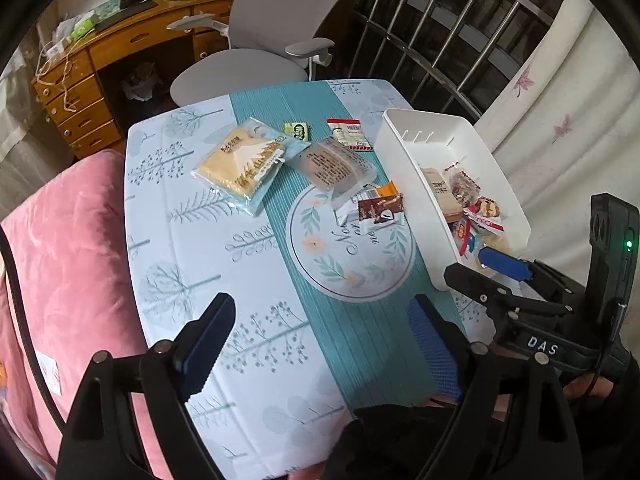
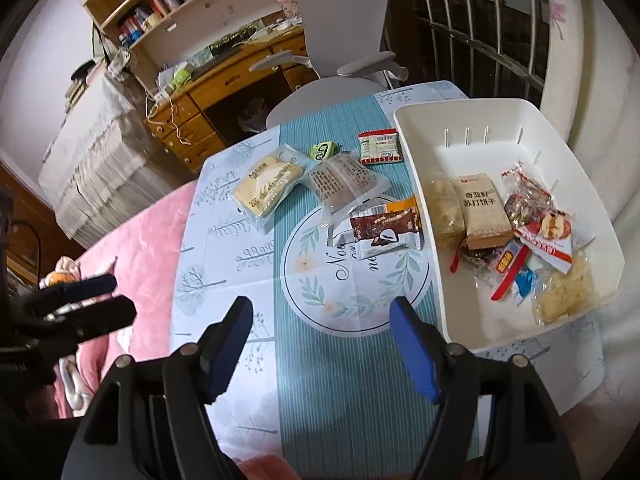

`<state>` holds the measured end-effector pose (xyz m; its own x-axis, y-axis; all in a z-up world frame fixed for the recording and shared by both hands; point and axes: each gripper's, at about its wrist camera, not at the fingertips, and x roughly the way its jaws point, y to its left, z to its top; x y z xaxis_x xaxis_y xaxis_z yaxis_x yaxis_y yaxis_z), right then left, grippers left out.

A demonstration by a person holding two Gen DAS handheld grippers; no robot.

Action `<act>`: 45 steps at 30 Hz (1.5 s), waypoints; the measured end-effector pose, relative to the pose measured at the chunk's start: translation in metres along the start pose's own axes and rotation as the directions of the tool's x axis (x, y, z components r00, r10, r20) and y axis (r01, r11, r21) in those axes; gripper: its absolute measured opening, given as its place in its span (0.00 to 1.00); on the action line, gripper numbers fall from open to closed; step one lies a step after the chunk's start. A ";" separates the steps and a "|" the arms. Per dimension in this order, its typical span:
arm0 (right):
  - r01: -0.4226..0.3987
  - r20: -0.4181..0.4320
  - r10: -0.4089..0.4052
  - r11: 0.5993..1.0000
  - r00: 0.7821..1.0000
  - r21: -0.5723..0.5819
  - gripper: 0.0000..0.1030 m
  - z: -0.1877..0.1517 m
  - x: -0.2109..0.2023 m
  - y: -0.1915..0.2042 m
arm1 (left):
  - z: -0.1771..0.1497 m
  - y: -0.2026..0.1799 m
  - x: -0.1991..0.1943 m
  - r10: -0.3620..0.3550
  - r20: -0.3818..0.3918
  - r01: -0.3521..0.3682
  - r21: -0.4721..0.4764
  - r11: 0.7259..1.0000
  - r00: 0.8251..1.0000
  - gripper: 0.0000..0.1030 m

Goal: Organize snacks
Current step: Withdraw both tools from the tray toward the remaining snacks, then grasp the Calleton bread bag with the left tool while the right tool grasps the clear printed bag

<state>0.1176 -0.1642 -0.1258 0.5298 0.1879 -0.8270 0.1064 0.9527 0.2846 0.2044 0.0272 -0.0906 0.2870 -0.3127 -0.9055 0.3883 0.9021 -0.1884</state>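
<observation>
A white bin [image 2: 416, 152] [image 1: 404, 152] sits at the table's right and holds several snack packets, among them a tan cracker pack [image 2: 482, 210]. On the cloth lie a yellow cake pack [image 2: 266, 188] [image 1: 240, 166], a clear brown pastry pack [image 2: 344, 182] [image 1: 334, 168], a brown chocolate packet [image 2: 386, 226] [image 1: 380, 208], a small green candy [image 2: 322, 150] [image 1: 297, 131] and a red-white packet [image 2: 380, 147] [image 1: 350, 133]. My left gripper [image 1: 320, 340] is open and empty above the near cloth. My right gripper [image 2: 322, 340] is open and empty, near the bin's front corner.
A grey office chair [image 2: 344, 40] stands behind the table, with a wooden desk [image 2: 224, 80] and bookshelf beyond. A pink quilt [image 1: 60, 260] lies left of the table. Window bars [image 1: 460, 20] and a white curtain [image 1: 580, 100] are at the right.
</observation>
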 end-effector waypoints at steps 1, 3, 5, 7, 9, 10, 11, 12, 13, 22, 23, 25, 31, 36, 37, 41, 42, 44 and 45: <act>0.006 -0.001 -0.006 1.000 1.000 -0.012 0.73 0.002 0.002 0.002 | 0.005 0.002 0.003 0.002 -0.008 -0.002 0.004 1.000 1.000 0.87; 0.016 -0.001 -0.016 0.998 1.000 -0.058 0.76 0.010 0.008 0.007 | 0.018 0.008 0.012 0.009 -0.025 -0.009 0.008 1.000 1.000 0.87; 0.009 -0.003 -0.010 0.996 1.000 -0.085 0.79 0.019 0.014 0.009 | 0.033 0.015 0.025 0.025 -0.047 -0.024 0.012 1.000 0.999 0.87; -0.002 -0.006 0.002 0.995 1.000 -0.099 0.80 0.027 0.020 0.012 | 0.045 0.021 0.034 0.047 -0.061 -0.046 0.012 0.999 0.997 0.87; 0.000 -0.019 -0.002 0.993 1.000 -0.118 0.80 0.040 0.032 0.014 | 0.059 0.029 0.047 0.057 -0.084 -0.057 0.004 0.998 0.995 0.87; 0.003 -0.025 -0.007 0.992 1.000 -0.125 0.80 0.044 0.036 0.016 | 0.066 0.033 0.053 0.057 -0.093 -0.057 -0.001 0.998 0.994 0.87; 0.004 -0.030 -0.008 0.990 1.000 -0.138 0.80 0.051 0.042 0.017 | 0.072 0.036 0.058 0.058 -0.099 -0.059 -0.005 0.998 0.993 0.87; 0.005 -0.032 -0.009 0.989 0.999 -0.146 0.80 0.055 0.047 0.018 | 0.079 0.040 0.066 0.064 -0.109 -0.065 -0.009 0.998 0.992 0.87; 0.009 -0.035 -0.015 0.987 0.999 -0.161 0.80 0.062 0.055 0.019 | 0.085 0.044 0.074 0.072 -0.122 -0.074 -0.013 0.997 0.990 0.87; 0.092 -0.091 -0.129 0.939 0.987 -0.333 0.80 0.100 0.122 0.039 | 0.128 0.084 0.158 0.103 -0.258 -0.112 -0.021 0.994 0.961 0.87; 0.102 -0.101 -0.145 0.934 0.984 -0.343 0.80 0.103 0.130 0.041 | 0.131 0.087 0.167 0.109 -0.270 -0.117 -0.016 0.993 0.957 0.87; 0.109 -0.120 -0.161 0.928 0.980 -0.356 0.81 0.107 0.145 0.044 | 0.139 0.094 0.186 0.113 -0.300 -0.120 -0.005 0.993 0.947 0.87; 0.139 -0.149 -0.212 0.908 0.966 -0.395 0.81 0.116 0.183 0.045 | 0.156 0.107 0.227 0.113 -0.350 -0.110 0.030 0.993 0.930 0.89; 0.172 -0.171 -0.255 0.904 0.952 -0.392 0.81 0.120 0.205 0.036 | 0.171 0.115 0.256 0.111 -0.384 -0.095 0.061 0.994 0.916 0.93; 0.178 -0.173 -0.263 0.902 0.949 -0.392 0.81 0.120 0.209 0.034 | 0.173 0.116 0.261 0.105 -0.395 -0.087 0.063 0.994 0.913 0.93; 0.208 -0.166 -0.295 0.890 0.941 -0.405 0.83 0.122 0.218 0.028 | 0.182 0.117 0.274 0.090 -0.414 -0.058 0.091 0.994 0.906 1.00; 0.212 -0.166 -0.299 0.889 0.940 -0.406 0.83 0.122 0.220 0.027 | 0.185 0.116 0.276 0.091 -0.416 -0.052 0.102 0.993 0.905 1.00; 0.223 -0.166 -0.312 0.886 0.936 -0.406 0.84 0.123 0.225 0.025 | 0.189 0.116 0.283 0.095 -0.428 -0.046 0.122 0.991 0.899 1.00; 0.226 -0.167 -0.315 0.885 0.934 -0.407 0.84 0.123 0.227 0.025 | 0.192 0.117 0.286 0.094 -0.434 -0.042 0.127 0.991 0.896 1.00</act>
<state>0.3443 -0.1274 -0.2471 0.3211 -0.0848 -0.9432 -0.1285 0.9829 -0.1322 0.5001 -0.0142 -0.2988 -0.0862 -0.0664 -0.9941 0.4839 0.8694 -0.1000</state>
